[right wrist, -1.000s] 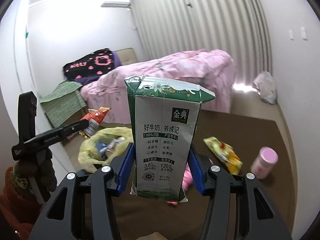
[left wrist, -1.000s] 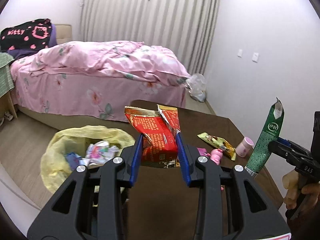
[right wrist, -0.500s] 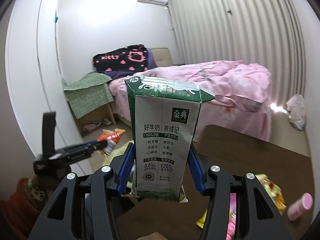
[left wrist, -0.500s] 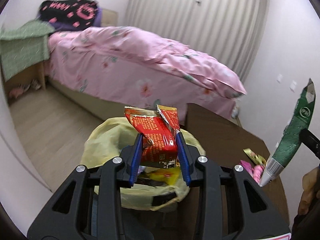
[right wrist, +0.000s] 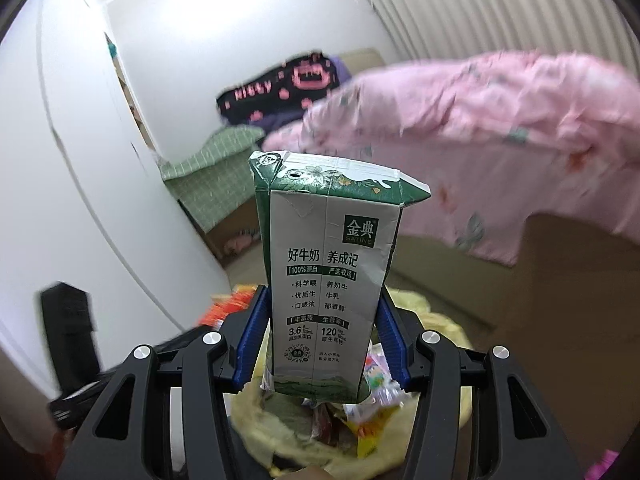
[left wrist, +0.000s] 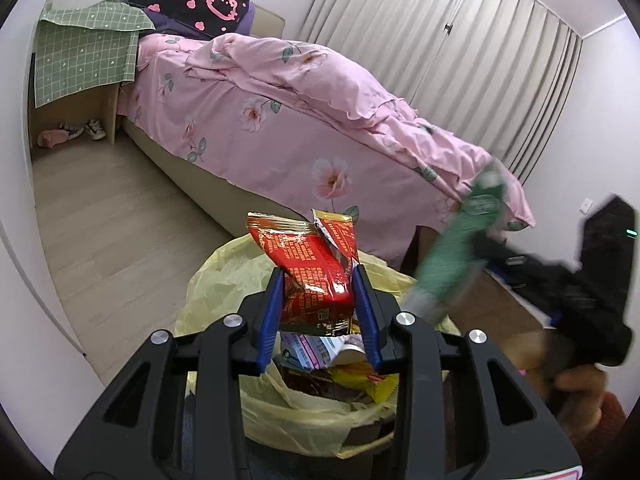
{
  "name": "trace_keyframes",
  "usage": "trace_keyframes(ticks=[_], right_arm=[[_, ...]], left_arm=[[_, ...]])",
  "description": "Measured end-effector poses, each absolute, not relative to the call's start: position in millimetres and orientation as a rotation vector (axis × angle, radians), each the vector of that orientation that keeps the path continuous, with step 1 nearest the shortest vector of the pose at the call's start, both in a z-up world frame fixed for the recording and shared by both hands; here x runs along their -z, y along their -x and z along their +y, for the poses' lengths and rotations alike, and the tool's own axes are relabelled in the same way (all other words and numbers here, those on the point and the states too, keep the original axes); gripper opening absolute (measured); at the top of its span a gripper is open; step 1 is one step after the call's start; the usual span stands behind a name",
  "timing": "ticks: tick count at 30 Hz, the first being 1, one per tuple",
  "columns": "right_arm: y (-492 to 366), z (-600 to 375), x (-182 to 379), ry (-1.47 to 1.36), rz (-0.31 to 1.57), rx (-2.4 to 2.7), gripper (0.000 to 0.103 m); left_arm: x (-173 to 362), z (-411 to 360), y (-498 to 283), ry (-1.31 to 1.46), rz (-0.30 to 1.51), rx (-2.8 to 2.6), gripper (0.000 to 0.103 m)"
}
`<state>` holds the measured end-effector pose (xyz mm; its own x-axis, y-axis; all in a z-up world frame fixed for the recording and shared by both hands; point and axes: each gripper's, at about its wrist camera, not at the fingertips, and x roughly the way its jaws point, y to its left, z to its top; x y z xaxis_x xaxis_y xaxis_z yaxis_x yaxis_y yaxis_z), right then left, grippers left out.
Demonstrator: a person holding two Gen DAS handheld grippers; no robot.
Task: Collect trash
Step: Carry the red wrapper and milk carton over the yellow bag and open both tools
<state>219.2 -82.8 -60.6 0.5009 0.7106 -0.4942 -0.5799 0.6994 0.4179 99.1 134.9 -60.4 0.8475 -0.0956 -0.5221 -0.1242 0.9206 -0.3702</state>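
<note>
The left gripper (left wrist: 318,312) clamps a red snack wrapper (left wrist: 310,276) between its blue pads, held directly above the yellow-lined trash bin (left wrist: 224,276). The right gripper (right wrist: 320,334) grips an upright green-and-white milk carton (right wrist: 326,280), also over the bin's open mouth, where other wrappers already lie. Beyond the bin stands the bed with pink bedding (left wrist: 280,120).

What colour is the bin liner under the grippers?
Pale yellow bin liner, translucent; clearest in the left wrist view.
</note>
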Motion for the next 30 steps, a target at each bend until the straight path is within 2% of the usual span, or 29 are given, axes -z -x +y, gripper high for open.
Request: trace_keyframes(ticks=[5,9,16,17,21,22,25,30], right_arm=[[-248.2,-59.6,115.5,-0.137,0.977,-0.782,0.049],[-246.4,-67.2,127.4,-0.094,1.025,-0.753,0.049],[-238.8,-62.2,125.0,-0.021,0.994,-0.748,0.049],[-234.4,-63.3,121.9,-0.014,0.977,-0.748,0.049],[-231.5,-67.4,116.7,-0.023,0.953,-0.766,0.05],[-230.3,-69.8,115.6,-0.027,0.956,-0.764,0.05],[-222.9,-81.4,108.1,-0.045,0.941,-0.763,0.056],[-197.4,-123.4,81.9,-0.089,0.854,-0.724,0.058]], left_arm=[[87.5,121.3,-128.0,0.377,0.65,-0.014,0.032],[109.4,113.5,-147.5,0.374,0.716,-0.009,0.032],[129.0,114.6,-161.8,0.398,0.784,0.002,0.032],[127.9,115.9,-159.7,0.406,0.779,0.003,0.035],[121.0,130.2,-147.6,0.491,0.725,-0.022,0.058],[118.6,133.5,-144.4,0.505,0.712,-0.034,0.06],[107.6,140.7,-133.9,0.533,0.669,-0.07,0.063],[79.7,134.2,-119.2,0.499,0.61,-0.087,0.063]])
